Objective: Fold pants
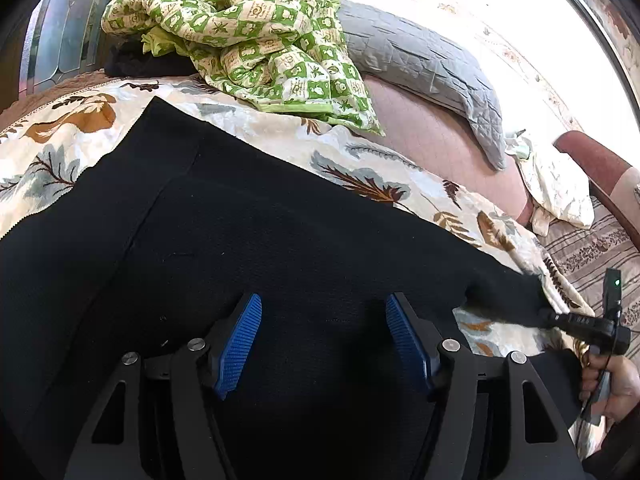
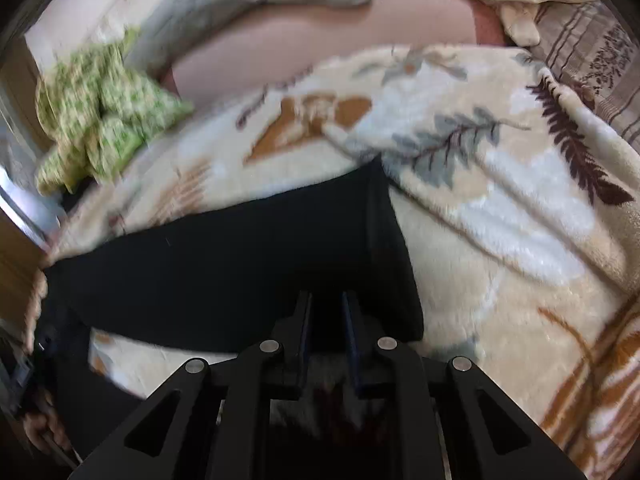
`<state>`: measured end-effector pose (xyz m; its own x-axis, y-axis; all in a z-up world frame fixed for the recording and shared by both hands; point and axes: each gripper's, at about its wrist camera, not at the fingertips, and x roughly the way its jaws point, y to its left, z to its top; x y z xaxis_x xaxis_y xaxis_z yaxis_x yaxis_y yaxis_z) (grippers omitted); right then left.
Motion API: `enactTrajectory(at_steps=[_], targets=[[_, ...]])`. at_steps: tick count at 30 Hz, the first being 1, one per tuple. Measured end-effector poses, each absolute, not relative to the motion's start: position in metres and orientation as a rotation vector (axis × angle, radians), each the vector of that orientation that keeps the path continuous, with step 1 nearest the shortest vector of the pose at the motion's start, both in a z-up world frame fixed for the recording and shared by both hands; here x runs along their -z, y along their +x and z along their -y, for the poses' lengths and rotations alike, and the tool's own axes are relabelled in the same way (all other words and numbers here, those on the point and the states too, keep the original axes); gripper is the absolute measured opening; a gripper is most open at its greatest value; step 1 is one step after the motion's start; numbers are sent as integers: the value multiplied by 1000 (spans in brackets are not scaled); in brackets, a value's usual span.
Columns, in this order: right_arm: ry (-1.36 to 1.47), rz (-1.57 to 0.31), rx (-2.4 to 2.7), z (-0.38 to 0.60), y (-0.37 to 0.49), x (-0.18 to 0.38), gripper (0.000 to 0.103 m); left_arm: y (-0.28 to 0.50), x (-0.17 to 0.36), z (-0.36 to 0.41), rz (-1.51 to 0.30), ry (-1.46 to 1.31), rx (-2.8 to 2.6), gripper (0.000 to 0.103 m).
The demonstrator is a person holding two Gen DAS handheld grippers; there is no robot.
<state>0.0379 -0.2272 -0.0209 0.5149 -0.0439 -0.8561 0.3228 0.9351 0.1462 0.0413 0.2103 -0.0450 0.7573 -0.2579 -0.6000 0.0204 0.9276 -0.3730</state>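
Black pants [image 1: 248, 232] lie spread across a cream leaf-print blanket [image 1: 60, 128] on the bed. My left gripper [image 1: 322, 312] is open, its blue pads apart just above the wide part of the pants, holding nothing. My right gripper [image 2: 326, 312] is shut on the end of the pant leg [image 2: 280, 248] and holds it a little above the blanket [image 2: 500, 240]. In the left wrist view the right gripper [image 1: 560, 320] shows at the far right, pinching the narrow end of the pants.
A green-and-white checked quilt [image 1: 256, 32] is bunched at the head of the bed, beside a grey quilted pillow [image 1: 432, 60]. A cream pillow [image 1: 556, 188] and a striped cover [image 1: 592, 252] lie to the right.
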Motion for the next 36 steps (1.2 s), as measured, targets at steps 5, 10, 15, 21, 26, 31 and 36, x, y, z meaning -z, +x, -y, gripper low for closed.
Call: enactTrajectory(at_steps=[5,10,15,21,26,31,36], targets=[[300,-1004,140,214,40,23,73,46,41,-213,-718,-392,226,81],[50,-1067,143,173,50,29,89,52,39,-215,-735,-420,225,85],[87,-1048,139,172,48,29,95,58,38,-215,-749,-445,206,85],[101,-1065,104,172,58,33,103,60,35,-212,-785,-415,192,77],[44,-1086,119,166,60,37,103,57,-20,-243,-709,-364,189,70],[28,-1087,126,164,60,38,103,90,-57,-285,-691,-137,158,76],[15,-1088,130,163,59,39,103,131,-58,-290,-756,171,150,71]])
